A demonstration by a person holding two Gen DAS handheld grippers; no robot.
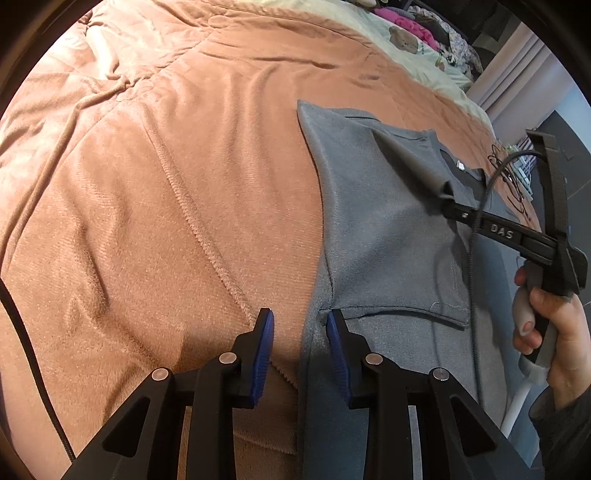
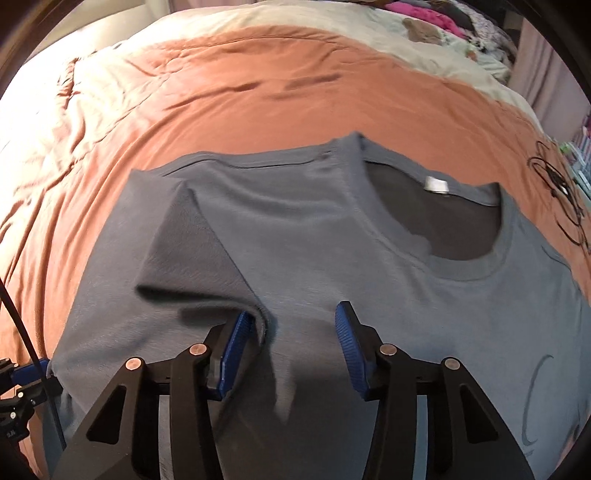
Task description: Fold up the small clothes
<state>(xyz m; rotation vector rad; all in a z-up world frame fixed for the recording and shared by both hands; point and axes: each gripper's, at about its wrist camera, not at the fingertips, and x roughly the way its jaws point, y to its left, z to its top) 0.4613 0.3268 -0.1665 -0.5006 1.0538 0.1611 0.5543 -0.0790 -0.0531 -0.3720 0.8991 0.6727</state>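
Note:
A grey T-shirt [image 2: 332, 266] lies on the bed with its collar and white neck label [image 2: 436, 184] at the far side. Its left sleeve [image 2: 192, 236] is folded inward over the chest. My right gripper [image 2: 295, 332] is open just above the chest; its left pad [image 2: 236, 343] touches the folded sleeve's hem. In the left wrist view the shirt [image 1: 384, 229] lies right of centre. My left gripper [image 1: 300, 332] is open over the shirt's left edge, empty. The right gripper [image 1: 448, 197] shows there with sleeve cloth draped at its tip.
A salmon-pink plush blanket [image 1: 155, 192] covers the bed, with a cream quilt [image 2: 303, 18] and heaped clothes [image 1: 413, 26] at the far end. A black cable [image 2: 561, 192] lies coiled on the blanket to the right. A cable [image 1: 476, 280] hangs from the right gripper.

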